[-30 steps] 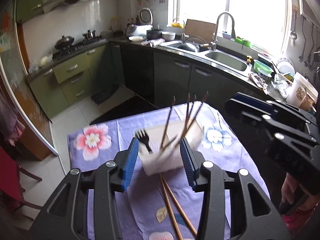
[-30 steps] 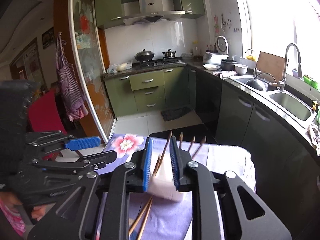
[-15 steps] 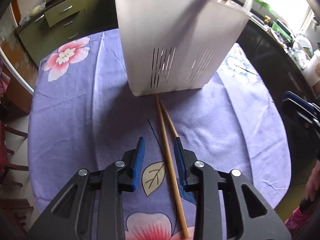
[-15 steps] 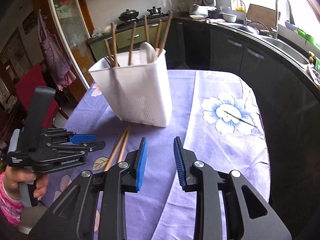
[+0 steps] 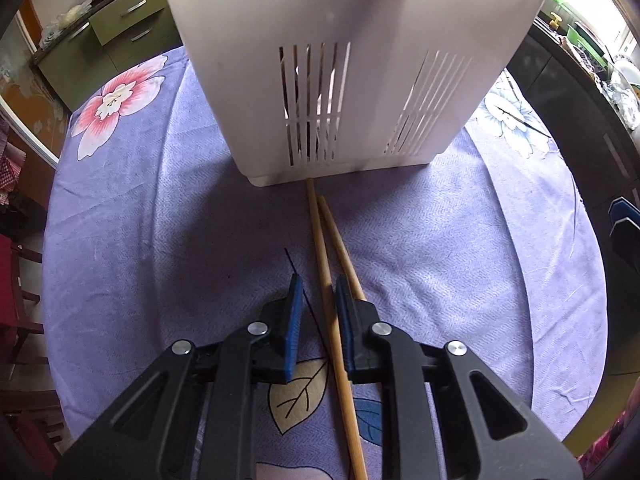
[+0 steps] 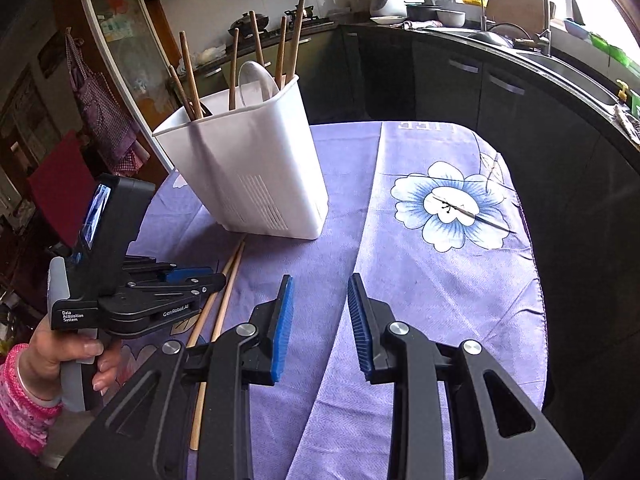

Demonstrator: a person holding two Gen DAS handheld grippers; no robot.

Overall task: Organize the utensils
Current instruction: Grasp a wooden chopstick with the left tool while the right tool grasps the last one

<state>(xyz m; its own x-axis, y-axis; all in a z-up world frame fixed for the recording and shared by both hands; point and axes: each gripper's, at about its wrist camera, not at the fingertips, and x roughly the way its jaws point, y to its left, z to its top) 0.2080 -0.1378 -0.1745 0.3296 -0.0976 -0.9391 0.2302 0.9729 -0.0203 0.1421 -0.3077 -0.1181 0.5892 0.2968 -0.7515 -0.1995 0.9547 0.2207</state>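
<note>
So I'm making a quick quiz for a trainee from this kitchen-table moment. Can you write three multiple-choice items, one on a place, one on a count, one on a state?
1. Where do the loose chopsticks lie?
A. inside the sink
B. on the purple cloth, in front of the white utensil holder
C. on the stove

2. How many loose chopsticks lie on the cloth?
A. two
B. four
C. six

3. What is between the right gripper fingers?
A. a chopstick
B. a spoon
C. nothing but cloth beyond them

Answers:
1 B, their tips reach the holder's base.
2 A, a pair shows in both views.
3 C, the blue pads stand apart over bare cloth; it is the left gripper whose jaws are closing around one chopstick, the other lying under its right finger.
</note>
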